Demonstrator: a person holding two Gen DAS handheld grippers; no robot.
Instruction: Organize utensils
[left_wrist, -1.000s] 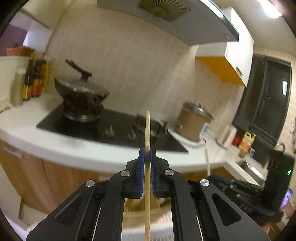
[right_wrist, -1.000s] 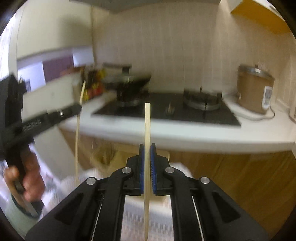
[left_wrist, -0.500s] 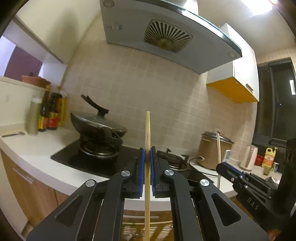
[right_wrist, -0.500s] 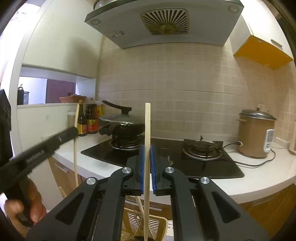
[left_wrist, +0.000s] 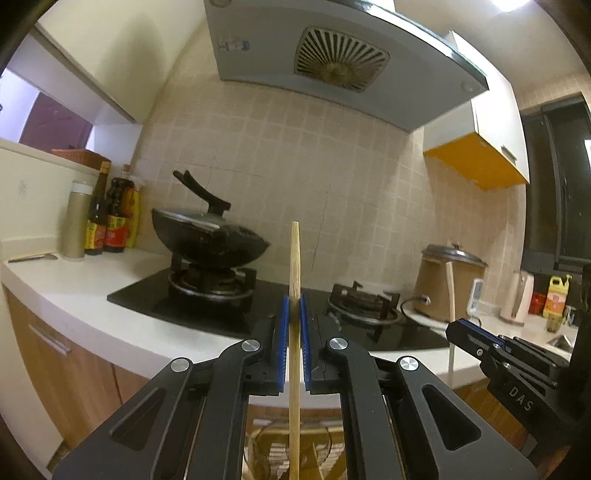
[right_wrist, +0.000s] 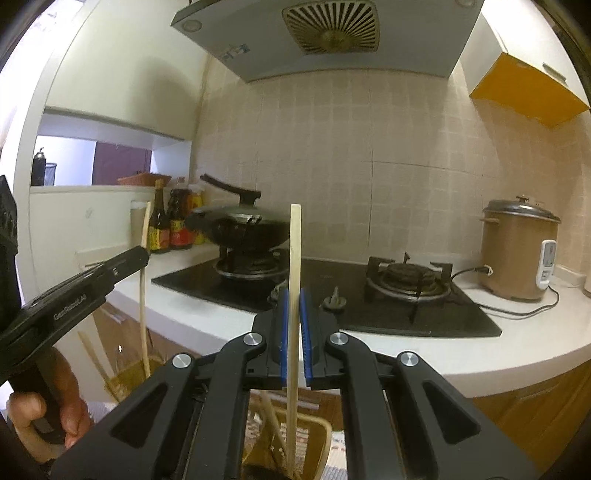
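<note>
both the left gripper (left_wrist: 294, 325) and right gripper (right_wrist: 294, 317) have jaws clamped on upright pale wooden chopsticks (left_wrist: 294, 266); next, i judge, lowering them into the woven holder (right_wrist: 317, 439).

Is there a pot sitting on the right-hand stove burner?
No, the right burner is bare; only the left one carries the lidded wok.

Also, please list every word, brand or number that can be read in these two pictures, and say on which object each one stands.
"DAS": white letters on the right hand-held gripper, seen in the left wrist view.
"Gen Robot.AI", small and only partly legible: on the left hand-held gripper, seen in the right wrist view.
Blue sticker on the range hood: too blurred to read.
Labels on the sauce bottles: too small to read.
Rice cooker panel: unreadable.
</note>
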